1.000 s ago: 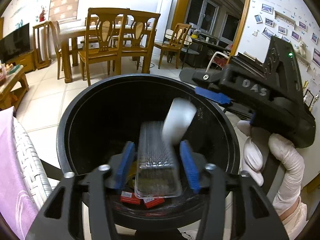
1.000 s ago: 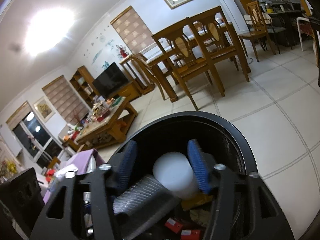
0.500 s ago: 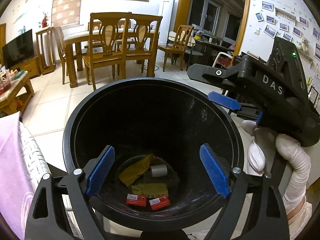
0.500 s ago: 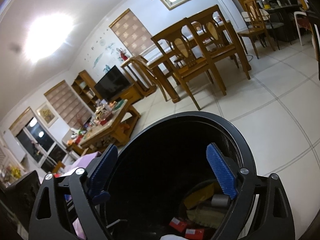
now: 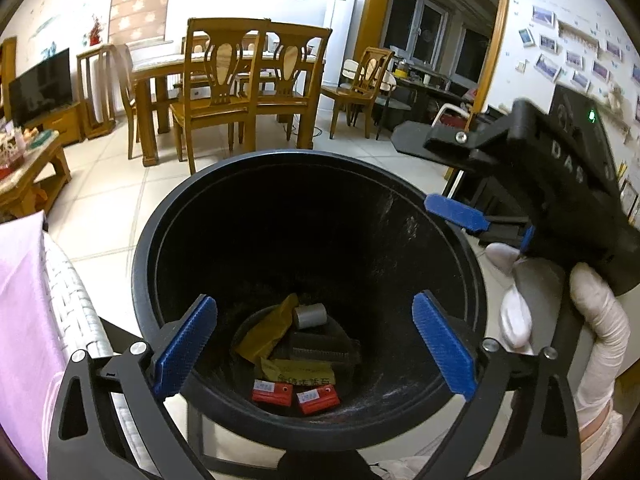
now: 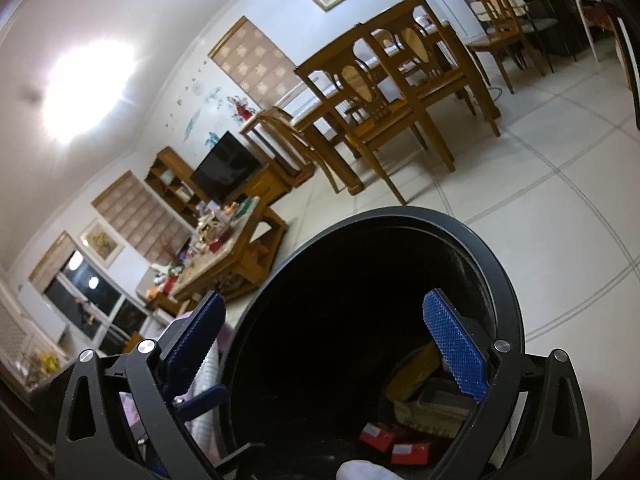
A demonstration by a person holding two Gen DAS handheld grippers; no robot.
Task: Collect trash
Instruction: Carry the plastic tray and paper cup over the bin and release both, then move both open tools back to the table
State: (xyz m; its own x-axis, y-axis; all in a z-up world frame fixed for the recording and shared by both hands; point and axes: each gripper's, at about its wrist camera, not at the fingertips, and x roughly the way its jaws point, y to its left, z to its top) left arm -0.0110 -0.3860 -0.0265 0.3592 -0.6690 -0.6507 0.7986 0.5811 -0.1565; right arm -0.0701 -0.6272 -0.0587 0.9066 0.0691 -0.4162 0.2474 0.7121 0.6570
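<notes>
A black trash bin (image 5: 280, 160) fills the left wrist view. At its bottom lie yellow wrappers (image 5: 264, 336), a grey cylinder (image 5: 310, 316), a clear ribbed tray (image 5: 320, 350) and two red boxes (image 5: 296, 394). My left gripper (image 5: 316, 348) hangs over the bin's near rim, its jaws opening, with nothing between them. My right gripper (image 6: 324, 344) is over the bin (image 6: 400, 212) from the other side, jaws also opening and empty. The tray (image 6: 440, 400) and red boxes (image 6: 376, 436) show below it. A gloved hand (image 5: 600, 320) holds the right gripper (image 5: 416, 172).
A pale wicker seat with a pink cloth (image 5: 24, 320) stands left of the bin. A wooden dining table and chairs (image 5: 224, 92) are beyond on the tiled floor, with a cluttered coffee table (image 6: 224, 256) to the left. A white rounded thing (image 6: 360, 470) shows at the right wrist view's bottom edge.
Both grippers went from shut to wide open. The clear tray left the left jaws and the white cup left the right jaws; the tray now lies in the bin.
</notes>
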